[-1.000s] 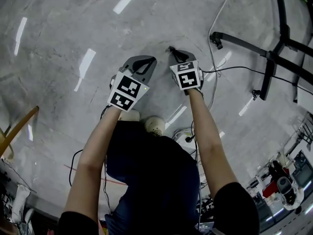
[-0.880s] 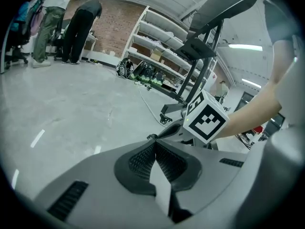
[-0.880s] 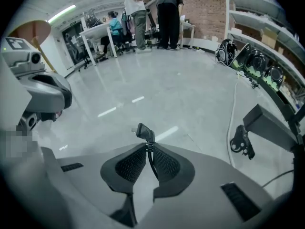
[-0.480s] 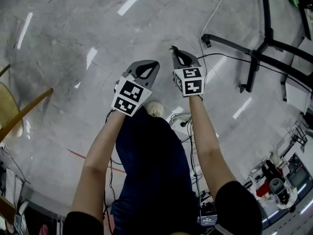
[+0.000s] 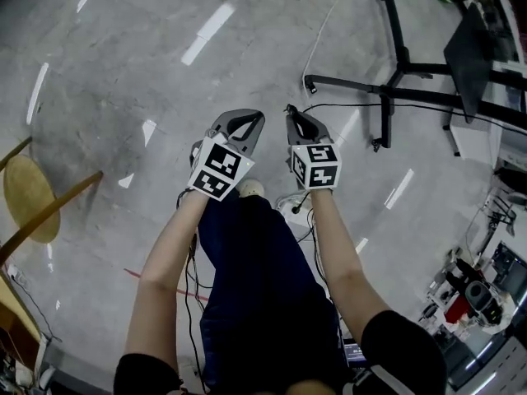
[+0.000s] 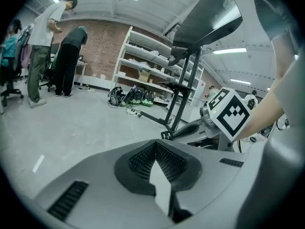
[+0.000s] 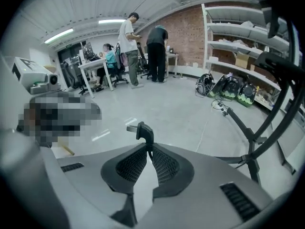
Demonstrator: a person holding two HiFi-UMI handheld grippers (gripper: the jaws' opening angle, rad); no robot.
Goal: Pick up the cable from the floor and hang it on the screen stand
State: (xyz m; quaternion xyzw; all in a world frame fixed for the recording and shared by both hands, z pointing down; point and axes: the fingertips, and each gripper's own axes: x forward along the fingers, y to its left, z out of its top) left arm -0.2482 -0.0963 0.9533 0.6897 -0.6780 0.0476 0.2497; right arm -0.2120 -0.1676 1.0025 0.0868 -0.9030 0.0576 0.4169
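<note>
we hold both grippers out in front of us, side by side above the grey floor (image 5: 123,72). the right gripper (image 5: 291,113) (image 7: 147,149) has its jaws drawn almost together, pinching the black cable (image 7: 143,131) just below its plug, which stands up past the jaw tips with its metal prong pointing off to one side. from there, in the head view, the thin black line of the cable trails away to the right, across the floor towards the feet of the screen stand (image 5: 395,72) (image 7: 267,128). the left gripper (image 5: 247,120) (image 6: 156,143) has its jaws pressed tip to tip with nothing between them. the stand is ahead and to our right, well apart from both grippers, its dark screen (image 5: 469,48) tilted on top. a white cord (image 5: 325,31) lies on the floor near the stand's nearest leg. in the gripper views, people (image 7: 143,51) stand at desks far across the room.
</note>
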